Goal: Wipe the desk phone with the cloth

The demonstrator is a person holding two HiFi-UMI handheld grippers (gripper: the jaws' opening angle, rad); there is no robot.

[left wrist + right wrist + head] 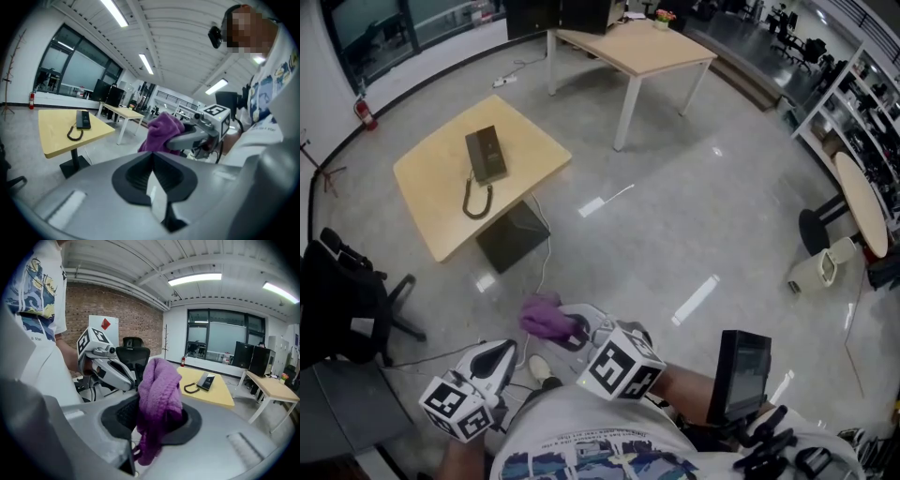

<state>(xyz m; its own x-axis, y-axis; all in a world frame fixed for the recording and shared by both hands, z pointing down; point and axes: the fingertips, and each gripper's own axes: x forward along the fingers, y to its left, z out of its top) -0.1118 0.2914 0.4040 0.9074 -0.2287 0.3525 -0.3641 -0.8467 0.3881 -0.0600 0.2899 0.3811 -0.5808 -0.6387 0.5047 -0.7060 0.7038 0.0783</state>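
Observation:
The black desk phone (486, 154) lies on a small yellow table (441, 220) several steps ahead of me, its coiled cord curling toward the near edge. It shows far off in the left gripper view (83, 119) and in the right gripper view (205, 380). My right gripper (574, 328) is shut on a purple cloth (544, 315), which bunches up above the jaws and hangs below them (159, 401). My left gripper (499, 356) is low at the left, shut with nothing between its jaws (152, 171). Both grippers are close to my body, over the floor.
Grey shiny floor lies between me and the yellow table. A black office chair (347, 291) stands at the left, and a larger wooden table (637, 47) beyond. A round table (862, 202) and a white bin (818, 267) are at the right.

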